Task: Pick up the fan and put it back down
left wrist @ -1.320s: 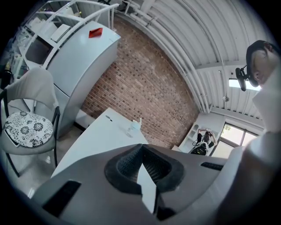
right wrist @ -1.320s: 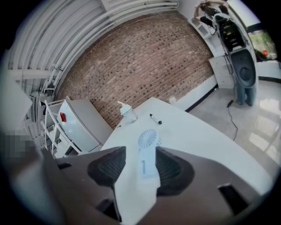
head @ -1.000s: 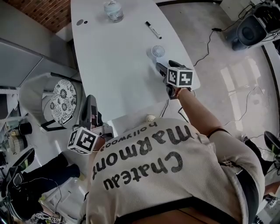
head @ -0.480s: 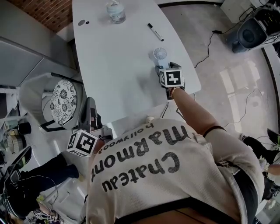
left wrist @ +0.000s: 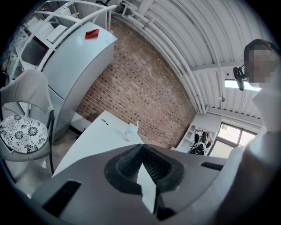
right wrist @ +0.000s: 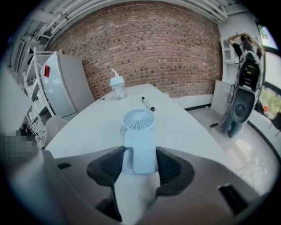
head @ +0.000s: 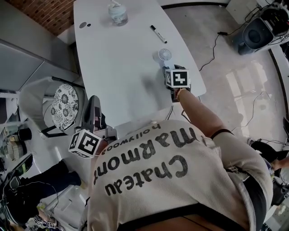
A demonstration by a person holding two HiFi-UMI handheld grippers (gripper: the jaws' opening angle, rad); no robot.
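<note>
Fan point(right wrist: 139, 132) is resting mid-frame on the white table point(right wrist: 83, 132), looking light, rigid, slippery plastic; right gripper point(right wrist: 138, 160), jaws just closing, is pinching its plain body below the grille.

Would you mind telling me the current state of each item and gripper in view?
fan, lying on the table, handle between the right gripper's jaws.
right gripper, jaws have just been closing, pads on the fan's handle.
left gripper, shut, empty.
marker, lying flat on the table.
bottle, upright, lid on.
</note>
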